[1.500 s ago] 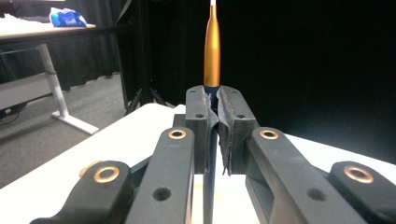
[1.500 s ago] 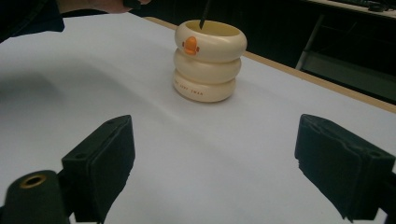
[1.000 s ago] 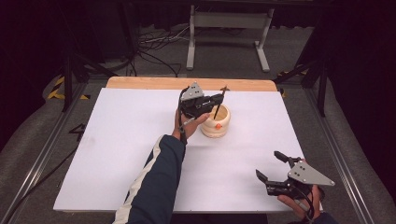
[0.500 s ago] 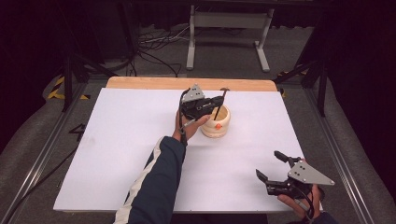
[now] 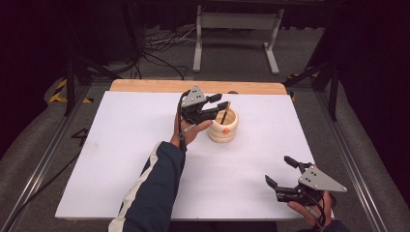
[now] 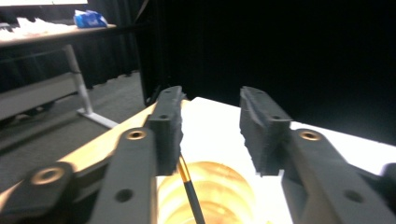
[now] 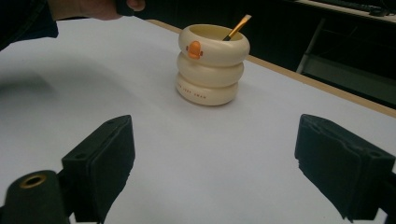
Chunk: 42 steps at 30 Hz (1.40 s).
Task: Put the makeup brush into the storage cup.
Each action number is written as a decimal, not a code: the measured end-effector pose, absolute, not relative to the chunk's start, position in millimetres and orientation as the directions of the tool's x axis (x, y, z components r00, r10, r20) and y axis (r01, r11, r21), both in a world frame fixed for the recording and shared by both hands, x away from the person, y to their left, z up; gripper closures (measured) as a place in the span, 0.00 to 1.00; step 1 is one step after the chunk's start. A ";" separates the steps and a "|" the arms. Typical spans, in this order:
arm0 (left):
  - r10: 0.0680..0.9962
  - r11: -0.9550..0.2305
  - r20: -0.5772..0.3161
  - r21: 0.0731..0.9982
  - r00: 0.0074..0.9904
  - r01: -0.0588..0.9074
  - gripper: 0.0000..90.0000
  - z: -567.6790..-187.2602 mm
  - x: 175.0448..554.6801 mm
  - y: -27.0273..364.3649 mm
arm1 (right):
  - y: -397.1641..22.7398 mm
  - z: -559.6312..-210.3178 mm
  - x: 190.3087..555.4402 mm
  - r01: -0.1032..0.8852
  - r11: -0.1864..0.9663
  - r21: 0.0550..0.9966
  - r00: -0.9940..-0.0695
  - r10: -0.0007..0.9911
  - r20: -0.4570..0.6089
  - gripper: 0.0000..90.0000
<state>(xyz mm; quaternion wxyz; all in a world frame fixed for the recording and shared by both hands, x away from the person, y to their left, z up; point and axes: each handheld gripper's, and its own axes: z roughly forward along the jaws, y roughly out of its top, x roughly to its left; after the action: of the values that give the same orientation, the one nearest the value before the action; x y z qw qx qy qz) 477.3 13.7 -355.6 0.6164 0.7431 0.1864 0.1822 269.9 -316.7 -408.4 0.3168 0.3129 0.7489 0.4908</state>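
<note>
A cream ringed cup [image 5: 223,126] with an orange duck bill stands on the white table top, right of centre toward the back. A dark brush [image 5: 225,115] with a gold ferrule leans inside it. My left gripper [image 5: 222,101] hovers just above the cup's left rim. Its jaws have just been opening and stand apart. In the left gripper view the brush [image 6: 189,189] rises beside the left jaw, above the cup [image 6: 210,196], with no pad pressing on it. My right gripper [image 5: 278,170] rests at the front right, wide open with nothing in it, facing the cup [image 7: 210,65].
The white sheet [image 5: 121,145] covers the table, with a wooden strip [image 5: 145,86] along the back edge. A metal stand [image 5: 232,19] and cables lie on the floor behind. My left forearm reaches across the table's middle.
The left gripper's jaws have parted from the brush, which now stands lower in the cup. The left hand has lifted slightly. The right gripper has stayed still.
</note>
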 end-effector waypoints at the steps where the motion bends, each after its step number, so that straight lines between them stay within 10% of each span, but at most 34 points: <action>1: 0.508 -0.174 0.050 0.984 0.860 0.045 0.59 -354.0 475.5 14.4 | -316.7 -408.4 270.0 0.157 0.322 0.933 -0.603 0.780 -0.168 0.14; 18: 0.558 -0.270 0.161 0.963 0.814 -0.006 0.15 -337.4 452.5 28.5 | -316.5 -409.0 270.5 0.169 0.330 0.929 -0.585 0.792 -0.175 0.15; 42: 0.517 -0.316 0.231 0.946 0.824 -0.067 0.05 -329.0 428.4 44.9 | -315.8 -409.6 270.6 0.173 0.337 0.926 -0.588 0.789 -0.177 0.15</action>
<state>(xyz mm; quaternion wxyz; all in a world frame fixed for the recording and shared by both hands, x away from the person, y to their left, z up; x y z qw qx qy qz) 428.4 44.9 -329.0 0.5663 0.7690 0.1463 0.2582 270.6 -315.8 -409.6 0.3218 0.3200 0.7515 0.4788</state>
